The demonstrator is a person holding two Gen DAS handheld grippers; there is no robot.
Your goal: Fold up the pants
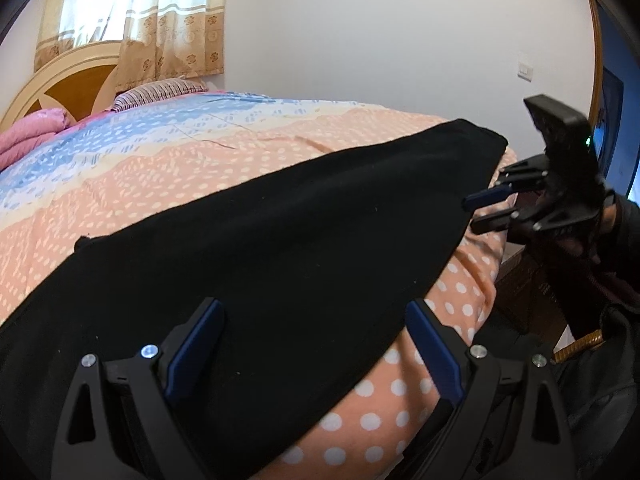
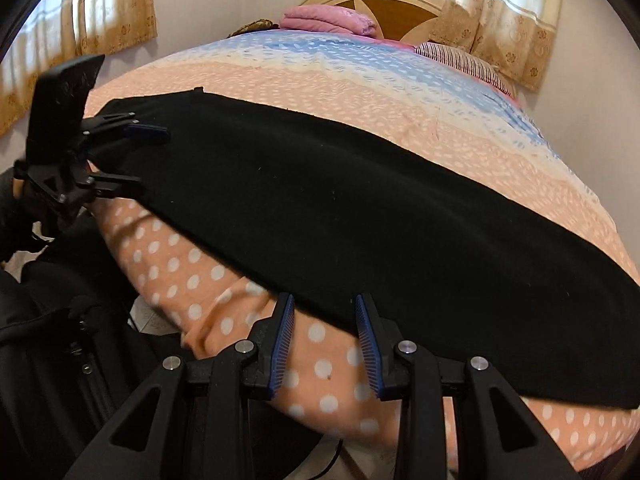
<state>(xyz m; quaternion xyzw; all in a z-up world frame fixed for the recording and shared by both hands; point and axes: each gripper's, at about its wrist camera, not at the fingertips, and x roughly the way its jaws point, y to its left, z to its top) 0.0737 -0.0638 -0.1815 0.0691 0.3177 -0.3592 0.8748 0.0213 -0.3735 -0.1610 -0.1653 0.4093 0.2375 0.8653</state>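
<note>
The black pants (image 1: 280,232) lie flat as one long band across the peach dotted bedspread (image 1: 140,184), close to the bed's near edge. My left gripper (image 1: 314,308) hovers over one end of the band with its jaws wide open, pads not pressing the cloth. From the right wrist view the left gripper (image 2: 152,158) straddles that end of the pants (image 2: 360,208). My right gripper (image 2: 325,300) stands partly open at the pants' near edge, with only bedspread (image 2: 320,368) between its fingers. In the left wrist view the right gripper (image 1: 470,214) sits at the band's far end.
The striped pillow (image 2: 464,60), a pink quilt (image 2: 324,18) and the wooden headboard (image 2: 400,4) are at the bed's head. Curtains (image 1: 160,16) hang on the wall behind. The bedspread drops off the near edge toward the floor; a person's dark clothing (image 2: 48,320) is beside it.
</note>
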